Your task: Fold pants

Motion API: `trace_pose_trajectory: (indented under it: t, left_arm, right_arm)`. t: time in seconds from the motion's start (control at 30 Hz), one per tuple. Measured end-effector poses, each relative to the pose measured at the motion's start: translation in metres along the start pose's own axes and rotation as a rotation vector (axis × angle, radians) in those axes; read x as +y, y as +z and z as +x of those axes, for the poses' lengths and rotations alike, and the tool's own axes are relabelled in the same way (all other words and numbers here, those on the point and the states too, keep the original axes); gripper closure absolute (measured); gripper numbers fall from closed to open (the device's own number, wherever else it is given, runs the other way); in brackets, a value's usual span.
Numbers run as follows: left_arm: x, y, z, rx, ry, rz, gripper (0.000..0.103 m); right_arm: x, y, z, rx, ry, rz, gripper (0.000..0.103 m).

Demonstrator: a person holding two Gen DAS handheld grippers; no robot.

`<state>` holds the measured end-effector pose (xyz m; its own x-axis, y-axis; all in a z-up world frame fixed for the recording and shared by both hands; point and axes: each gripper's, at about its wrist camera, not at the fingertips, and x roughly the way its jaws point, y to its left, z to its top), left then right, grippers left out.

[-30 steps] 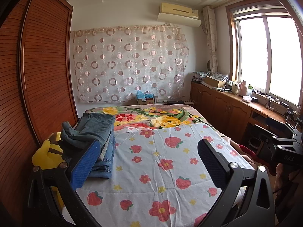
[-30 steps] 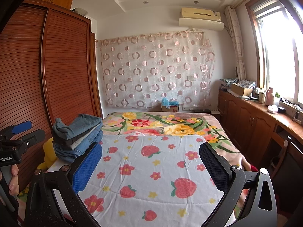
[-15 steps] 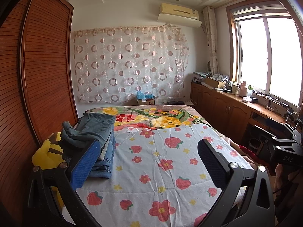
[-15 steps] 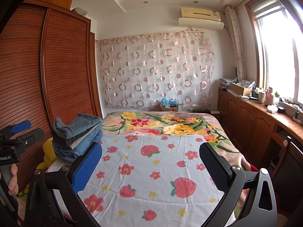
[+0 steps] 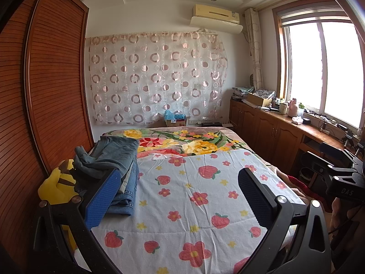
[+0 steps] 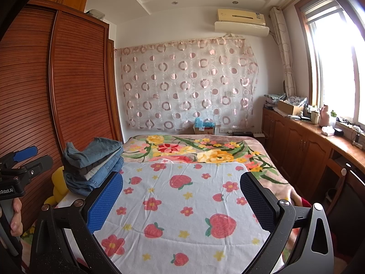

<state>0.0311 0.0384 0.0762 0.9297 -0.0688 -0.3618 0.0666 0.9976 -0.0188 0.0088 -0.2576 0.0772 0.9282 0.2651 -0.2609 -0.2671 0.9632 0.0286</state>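
Nearest to me, my left gripper [image 5: 178, 196] hovers over the near end of the strawberry sheet [image 5: 194, 196] with its 2 jaws spread wide and nothing between them. My right gripper [image 6: 182, 201] sits the same way above that sheet, jaws wide apart and empty; the blue pad [image 6: 105, 201] on one of its fingers fills the lower left of its view. From the right wrist camera I also see the left gripper's handle at the left edge of the sheet, with a hand [image 6: 16, 217] wrapped around it.

Farther along, at the sheet's left edge, the stack of folded pants [image 5: 114, 166] rests, mostly denim, just beside a yellow plush toy [image 5: 57, 187]. Beyond the sheet's far edge lies the floral blanket [image 5: 194, 141], and behind that hangs the circle-patterned curtain [image 5: 155, 80].
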Motion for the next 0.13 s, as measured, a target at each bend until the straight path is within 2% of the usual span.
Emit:
trace_pose_trajectory:
  t: [0.13]
  left_arm:
    - [0.0014,-0.0004,0.0001,0.0,0.0,0.0,0.0]
  right_arm:
    - [0.0001,-0.0003,-0.0001,0.0,0.002,0.0,0.001]
